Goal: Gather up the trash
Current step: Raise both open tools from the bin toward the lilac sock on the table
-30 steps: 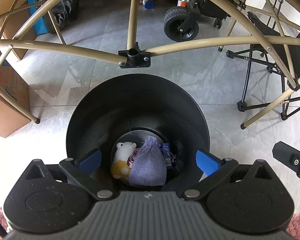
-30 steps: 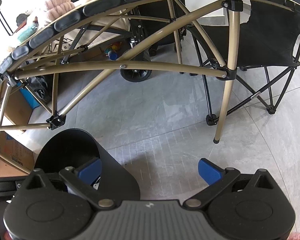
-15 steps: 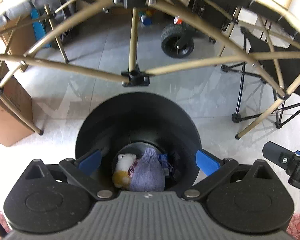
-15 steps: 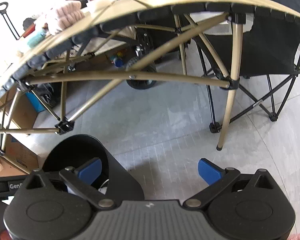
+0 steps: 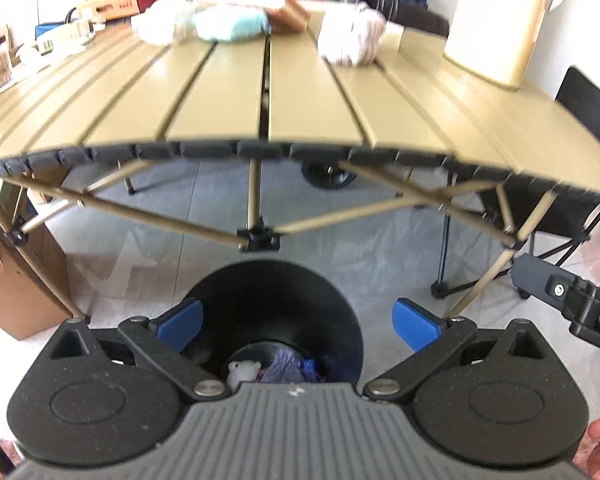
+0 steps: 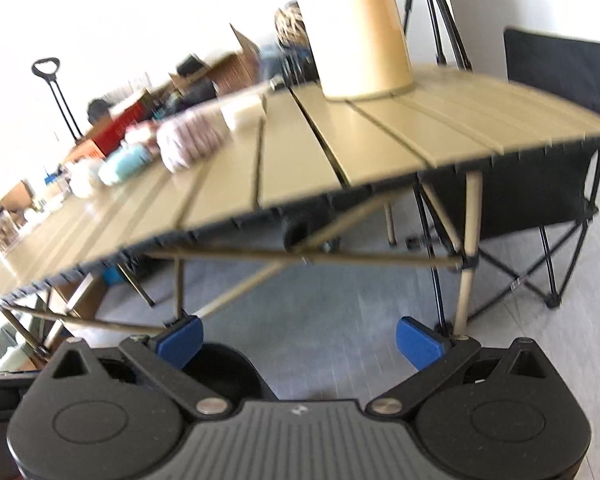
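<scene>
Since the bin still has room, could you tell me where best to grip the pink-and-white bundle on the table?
Probably across the soft middle of the pink-and-white bundle, coming from above on the near table edge: it lies low and rounded, with clear slats before it. The image is blurred.

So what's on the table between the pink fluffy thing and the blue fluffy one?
Bare table slats between the pink bundle and blue bundle, in the left wrist view.

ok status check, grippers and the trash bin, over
Left gripper open, empty, over the black bin. Right gripper open, empty. Bin holds a purple pouch and white toy. Table ahead.
</scene>
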The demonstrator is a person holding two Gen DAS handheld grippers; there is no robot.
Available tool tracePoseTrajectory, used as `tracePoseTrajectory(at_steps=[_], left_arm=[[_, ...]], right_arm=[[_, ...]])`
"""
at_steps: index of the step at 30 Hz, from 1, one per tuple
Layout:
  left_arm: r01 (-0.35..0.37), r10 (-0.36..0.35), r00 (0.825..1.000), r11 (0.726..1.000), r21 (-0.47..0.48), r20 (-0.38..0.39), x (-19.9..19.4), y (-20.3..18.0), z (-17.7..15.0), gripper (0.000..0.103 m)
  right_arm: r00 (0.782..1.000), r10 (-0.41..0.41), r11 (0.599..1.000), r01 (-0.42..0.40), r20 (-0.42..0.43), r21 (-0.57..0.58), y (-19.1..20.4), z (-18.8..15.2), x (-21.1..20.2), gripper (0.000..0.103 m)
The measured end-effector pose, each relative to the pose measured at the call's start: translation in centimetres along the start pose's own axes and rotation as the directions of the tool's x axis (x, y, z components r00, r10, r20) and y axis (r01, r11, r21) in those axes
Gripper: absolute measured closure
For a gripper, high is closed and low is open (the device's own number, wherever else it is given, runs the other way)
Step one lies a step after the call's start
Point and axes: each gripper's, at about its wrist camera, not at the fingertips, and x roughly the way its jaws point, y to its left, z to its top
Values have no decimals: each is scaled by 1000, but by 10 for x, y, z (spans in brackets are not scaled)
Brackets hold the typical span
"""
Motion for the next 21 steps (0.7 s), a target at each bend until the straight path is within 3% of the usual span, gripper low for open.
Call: tracePoseTrajectory(at_steps=[7, 16, 21], left_arm=[[-2, 2, 992, 1000, -4, 124, -36, 8, 19, 0], [-34, 45, 968, 998, -51, 246, -60, 25, 51, 0], [-45, 72, 954, 994, -99, 292, -67, 41, 71, 0]], right_arm=[[990, 68, 997, -63, 125, -44, 17, 25, -27, 0], [954, 166, 986, -151, 248, -77, 43, 66, -34, 0], [943, 157, 986, -132, 292, -101, 64, 84, -27, 0]])
